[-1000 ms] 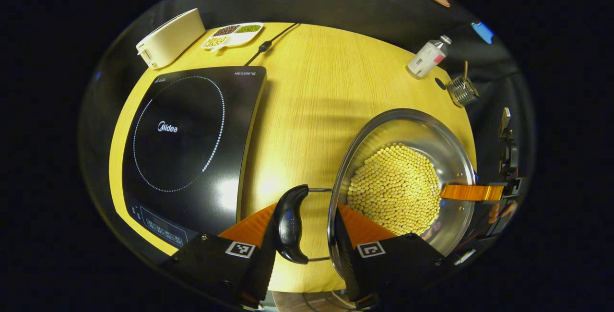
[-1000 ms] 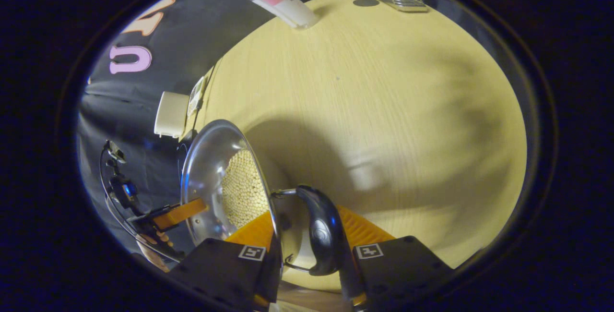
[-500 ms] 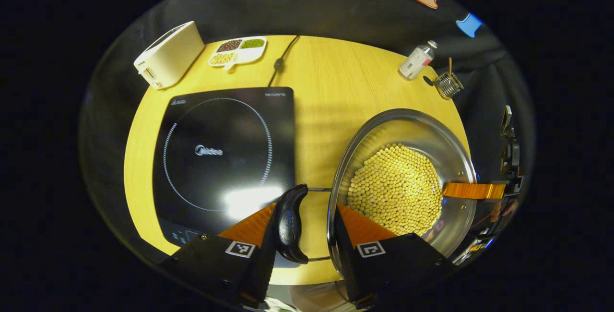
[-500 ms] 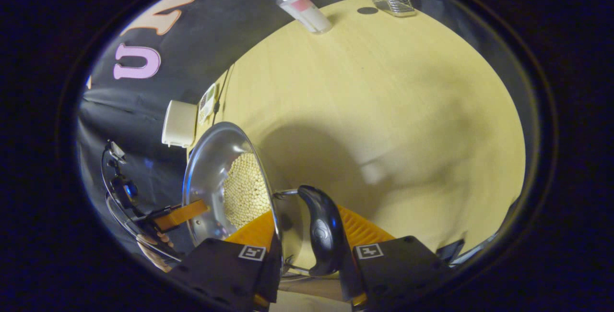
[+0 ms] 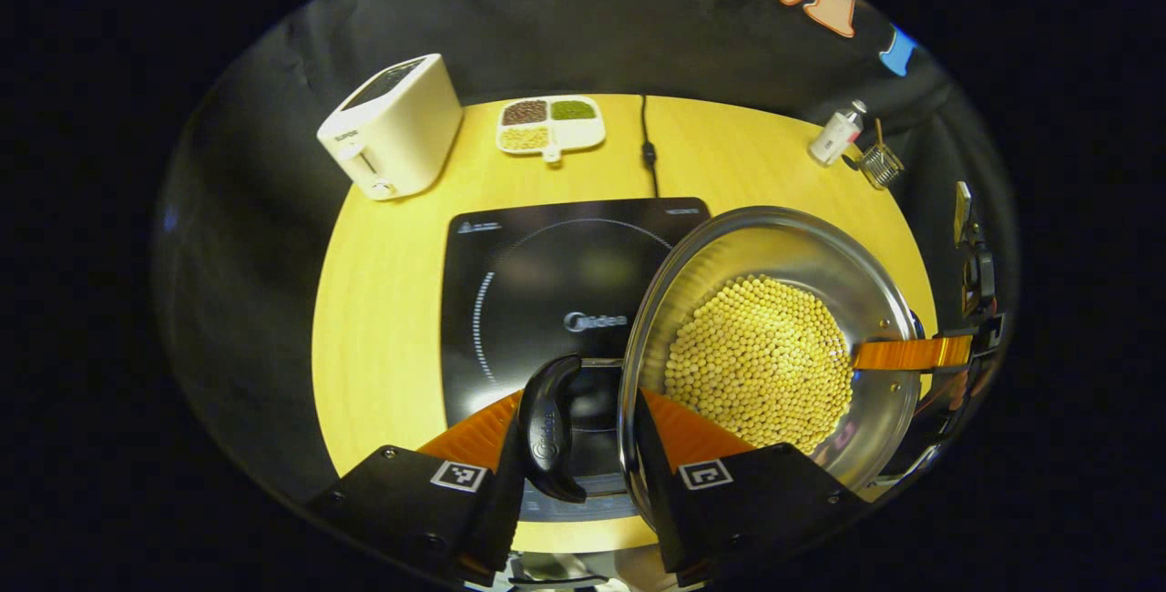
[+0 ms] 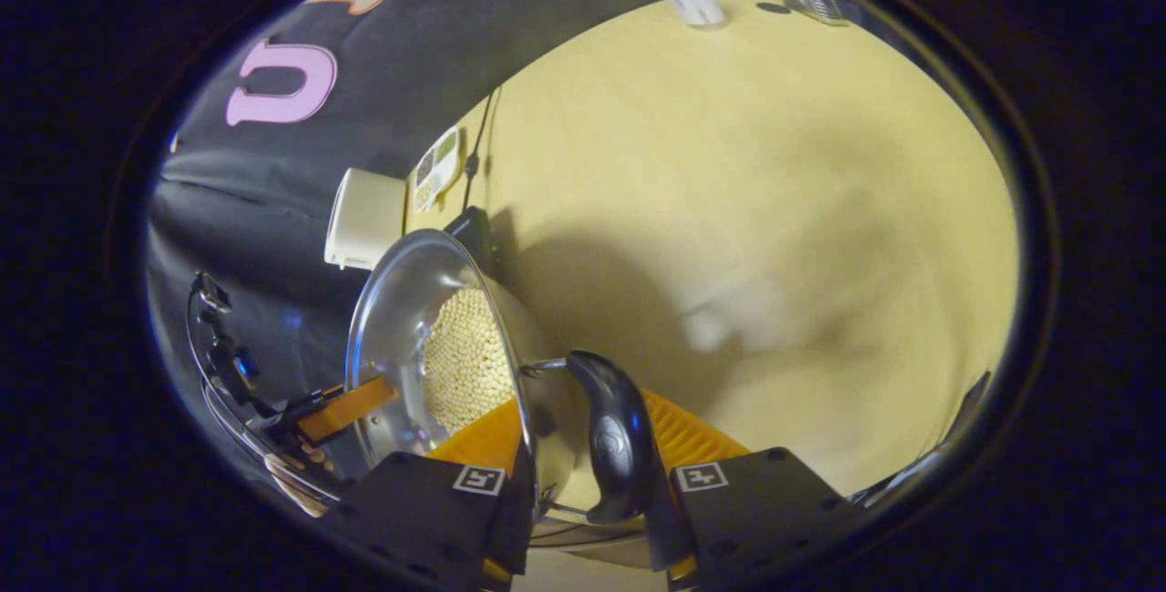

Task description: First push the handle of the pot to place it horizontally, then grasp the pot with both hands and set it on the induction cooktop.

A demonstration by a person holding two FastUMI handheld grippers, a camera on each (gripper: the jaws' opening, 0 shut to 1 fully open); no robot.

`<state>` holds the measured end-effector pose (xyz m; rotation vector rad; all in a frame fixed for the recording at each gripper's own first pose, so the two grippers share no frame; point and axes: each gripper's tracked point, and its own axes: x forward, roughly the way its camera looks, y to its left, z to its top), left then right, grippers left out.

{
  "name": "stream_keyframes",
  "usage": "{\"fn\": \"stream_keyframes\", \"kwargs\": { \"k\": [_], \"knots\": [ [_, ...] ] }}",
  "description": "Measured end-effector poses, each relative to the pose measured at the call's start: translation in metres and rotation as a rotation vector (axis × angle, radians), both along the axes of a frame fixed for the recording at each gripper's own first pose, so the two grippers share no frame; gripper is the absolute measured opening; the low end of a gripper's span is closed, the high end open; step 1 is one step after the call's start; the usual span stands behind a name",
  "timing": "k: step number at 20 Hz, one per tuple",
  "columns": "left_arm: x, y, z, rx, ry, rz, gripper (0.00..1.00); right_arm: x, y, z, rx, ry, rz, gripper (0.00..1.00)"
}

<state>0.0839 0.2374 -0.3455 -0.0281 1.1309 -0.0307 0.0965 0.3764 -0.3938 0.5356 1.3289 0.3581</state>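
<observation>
While I carry the pot (image 5: 770, 337) with both my grippers, it hangs in the air, partly over the black induction cooktop (image 5: 537, 282). My left gripper (image 5: 583, 446) is squeezed nearly closed on one side handle (image 5: 549, 428), with one finger outside the black grip and one tucked by the pot's wall. My right gripper (image 6: 583, 469) pinches the other side handle (image 6: 615, 437) the same way. I hold both sides so the pot stays level — it is full of little yellow beans (image 5: 756, 360), and a tilt could spill them. I think the pot needs to go more toward the ring in the middle, then down softly. A toaster (image 5: 393, 126) and a snack tray (image 5: 549, 123) sit far back — out of my way.
</observation>
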Motion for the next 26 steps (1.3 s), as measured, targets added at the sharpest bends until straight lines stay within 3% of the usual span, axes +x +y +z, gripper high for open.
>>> {"fn": "stream_keyframes", "kwargs": {
  "k": [6, 11, 17, 23, 24, 25, 26],
  "knots": [
    [0.011, 0.061, -0.008, 0.029, -0.069, 0.053, 0.63, 0.016, 0.064, -0.008, -0.004, -0.084, 0.013, 0.53],
    [0.038, 0.093, -0.004, 0.096, -0.170, 0.026, 0.63, 0.036, 0.099, -0.009, 0.016, -0.151, -0.006, 0.53],
    [0.044, 0.106, -0.017, 0.108, -0.161, 0.028, 0.64, 0.046, 0.113, -0.020, 0.009, -0.157, -0.013, 0.53],
    [0.038, 0.108, -0.032, 0.050, -0.153, 0.069, 0.67, 0.048, 0.117, -0.014, 0.029, -0.173, -0.013, 0.53],
    [0.039, 0.105, -0.029, 0.042, -0.172, 0.066, 0.67, 0.049, 0.118, -0.016, 0.027, -0.175, -0.012, 0.47],
    [0.039, 0.107, -0.029, 0.040, -0.175, 0.063, 0.68, 0.048, 0.116, -0.015, 0.027, -0.177, -0.011, 0.59],
    [0.038, 0.107, -0.032, 0.040, -0.166, 0.062, 0.67, 0.048, 0.117, -0.015, 0.031, -0.175, -0.007, 0.48]
  ]
}}
